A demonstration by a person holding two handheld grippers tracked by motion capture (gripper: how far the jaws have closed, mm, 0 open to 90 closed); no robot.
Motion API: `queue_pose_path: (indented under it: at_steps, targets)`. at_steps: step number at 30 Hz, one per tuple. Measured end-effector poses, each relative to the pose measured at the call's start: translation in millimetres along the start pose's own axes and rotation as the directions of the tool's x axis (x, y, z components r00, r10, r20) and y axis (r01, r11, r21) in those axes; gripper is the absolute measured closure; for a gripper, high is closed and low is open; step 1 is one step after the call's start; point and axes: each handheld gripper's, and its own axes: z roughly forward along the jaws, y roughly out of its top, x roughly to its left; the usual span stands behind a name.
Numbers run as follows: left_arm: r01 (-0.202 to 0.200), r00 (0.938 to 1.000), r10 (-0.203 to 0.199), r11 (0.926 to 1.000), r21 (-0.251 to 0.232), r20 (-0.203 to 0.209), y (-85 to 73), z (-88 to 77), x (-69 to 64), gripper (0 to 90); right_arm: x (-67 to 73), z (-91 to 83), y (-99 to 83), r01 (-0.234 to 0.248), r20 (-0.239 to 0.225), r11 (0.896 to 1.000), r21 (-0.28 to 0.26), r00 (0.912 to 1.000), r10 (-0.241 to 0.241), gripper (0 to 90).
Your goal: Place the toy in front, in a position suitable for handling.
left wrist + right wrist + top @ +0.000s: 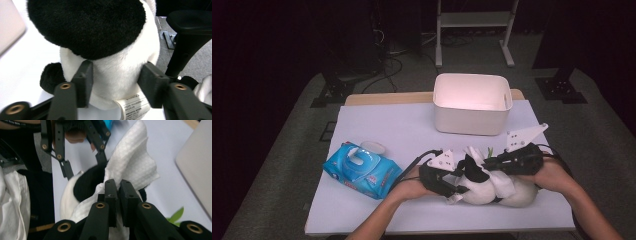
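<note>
Gripping plush panda point(484, 187) at near edge of desk point(387, 130), right of centre. Left gripper point(454, 186) clamped on white body just below black patch, pads point(83, 81) pressing fur on both sides, printed tag point(133, 107) hanging under. Right gripper point(489, 162) pinching white wipe point(132, 162), jaws nearly together with sheet caught between, wipe draped over panda's top. Left-hand linkage seen farther off in right gripper view, beyond panda's black part. Blue wipes pack point(362, 170) near left edge, lid flipped up, well apart from panda. White bin point(472, 102) at far edge, apart from both grippers. Green leaf bit point(176, 216) just beside wipe.
</note>
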Motion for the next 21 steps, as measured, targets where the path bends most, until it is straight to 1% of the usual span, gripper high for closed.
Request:
queue_pose_path:
  at_steps: [1,3,4,5,6,7,8,9,11,14,16,18,19,21]
  targets:
    - [0.009,1.0,-0.009,1.0,0.002,0.0,-3.1,1.8,1.3,42.5,0.3,0.9,-2.1,-0.004,0.0,1.0,0.006,1.0,0.004,84.4]
    - [0.038,0.9993,-0.038,0.9993,-0.009,-0.004,-9.3,5.7,1.9,31.9,1.1,3.8,-7.6,-0.014,-0.011,1.0,0.011,0.9998,0.014,84.4]
    - [0.051,0.9987,-0.051,0.9986,-0.016,0.005,-11.7,7.3,2.2,28.9,1.3,4.6,-9.3,-0.014,-0.02,1.0,0.007,0.9997,0.014,84.4]
    - [0.049,0.9988,-0.048,0.9985,-0.024,0.009,-13.4,7.7,2.3,29.1,1.8,4.8,-10.2,-0.017,-0.028,1.0,0.004,0.9995,0.018,84.4]
    - [0.044,0.999,-0.044,0.9984,-0.035,0.01,-14.2,7.9,1.9,30.8,2.1,4.7,-10.6,-0.013,-0.026,1.0,0.003,0.9996,0.013,84.4]
    - [0.038,0.9993,-0.037,0.9984,-0.041,0.009,-14.2,7.6,1.4,35.6,2.5,4.2,-10.2,-0.014,-0.025,1.0,0.005,0.9996,0.014,84.4]
    - [0.021,0.9998,-0.021,0.9987,-0.046,0.001,-13.3,6.3,1.2,41.1,3.1,4.0,-9.5,-0.016,-0.024,1.0,0.007,0.9996,0.016,84.4]
    - [0.016,0.9999,-0.016,0.9988,-0.047,-0.003,-11.7,4.8,0.7,46.6,3.9,4.2,-7.8,-0.01,-0.019,1.0,0.004,0.9998,0.01,84.4]
    - [0.013,0.9998,-0.014,0.9984,-0.055,-0.015,-7.4,-0.1,0.7,52.7,4.3,3.5,-1.1,0.004,-0.009,1.0,-0.003,1.0,-0.004,84.4]
    - [0.003,0.9996,-0.004,0.9983,-0.058,-0.028,2.0,-12.8,2.6,57.2,2.2,2.3,10.2,0.017,0.006,1.0,-0.02,0.9998,-0.017,84.4]
    - [-0.007,0.999,0.005,0.9988,-0.049,-0.043,7.2,-21.2,3.8,58.4,1.1,3.3,22.1,0.033,0.004,0.999,-0.041,0.9995,-0.033,84.4]
    - [-0.013,0.9984,0.011,0.9994,-0.033,-0.055,13.5,-29.1,4.4,59.1,1.7,5.8,33.3,0.055,0.006,0.998,-0.043,0.9985,-0.055,84.4]
    - [-0.017,0.9983,0.015,0.9995,-0.028,-0.056,15.8,-31.0,4.1,59.5,2.7,7.6,40.9,0.071,0.007,0.997,-0.042,0.9975,-0.071,84.4]
    - [-0.031,0.9981,0.031,0.9995,-0.008,-0.054,21.1,-32.0,2.5,59.6,5.7,10.1,49.7,0.094,0.002,0.995,-0.033,0.9955,-0.094,84.4]
